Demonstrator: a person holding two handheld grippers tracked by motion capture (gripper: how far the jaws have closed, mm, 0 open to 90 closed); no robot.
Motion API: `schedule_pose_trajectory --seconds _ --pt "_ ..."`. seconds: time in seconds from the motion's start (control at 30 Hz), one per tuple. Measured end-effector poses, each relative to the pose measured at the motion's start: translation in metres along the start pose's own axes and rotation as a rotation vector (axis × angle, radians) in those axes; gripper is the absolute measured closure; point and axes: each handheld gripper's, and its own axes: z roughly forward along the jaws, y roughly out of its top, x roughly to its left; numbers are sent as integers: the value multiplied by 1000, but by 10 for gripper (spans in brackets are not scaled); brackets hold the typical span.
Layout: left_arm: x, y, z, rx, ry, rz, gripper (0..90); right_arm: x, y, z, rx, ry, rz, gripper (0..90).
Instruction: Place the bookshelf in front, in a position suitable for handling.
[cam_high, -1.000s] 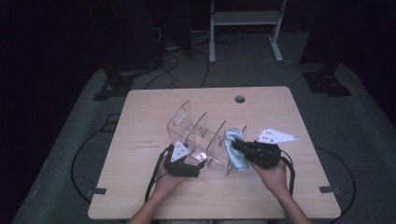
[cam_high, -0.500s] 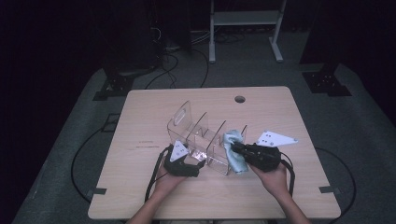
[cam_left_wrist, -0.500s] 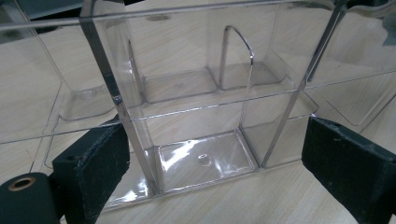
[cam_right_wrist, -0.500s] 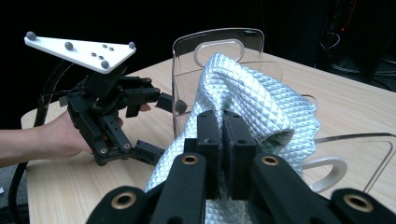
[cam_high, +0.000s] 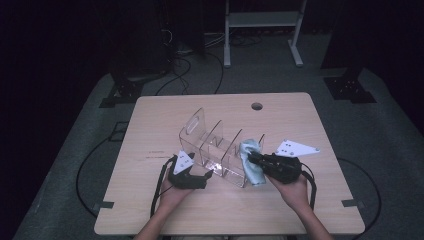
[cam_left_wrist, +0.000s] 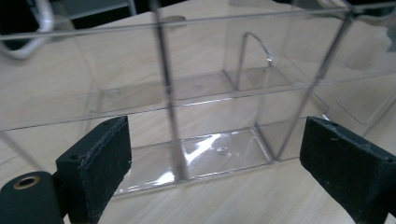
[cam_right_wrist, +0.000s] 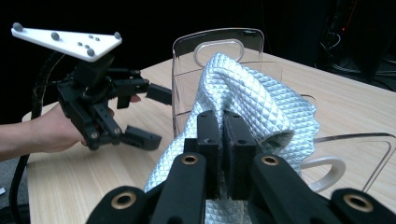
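A clear acrylic organizer (cam_high: 212, 142) with several compartments stands mid-table. My right gripper (cam_high: 253, 159) is shut on a light blue quilted cloth (cam_high: 248, 149), which bunches against the organizer's right end. In the right gripper view the jaws (cam_right_wrist: 223, 140) pinch a fold of the cloth (cam_right_wrist: 261, 102) in front of the organizer's handle wall (cam_right_wrist: 219, 39). My left gripper (cam_high: 206, 176) sits at the organizer's near left end, open. Its jaws have just been closing a little. Its pads (cam_left_wrist: 100, 161) stand wide and touch nothing, and the organizer's wall (cam_left_wrist: 196, 93) is just ahead of them.
The wooden table (cam_high: 320, 130) has a round cable hole (cam_high: 256, 106) near its far edge. Black cables trail from both grippers off the near edge. A white-legged stand (cam_high: 260, 20) and dark equipment stand on the floor beyond the table.
My left gripper has shifted slightly at the organizer's near end. The right gripper and the cloth have stayed put.
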Motion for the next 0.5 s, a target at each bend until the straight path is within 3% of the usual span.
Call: schedule_pose_trajectory --seconds 0.23,0.5 --pt "13 0 -11 -33 59 -34 82 0 0 0 1 -3 -3 862" --pt "25 -1 -17 -35 89 -42 82 -2 -3 -8 -3 -15 13 862"
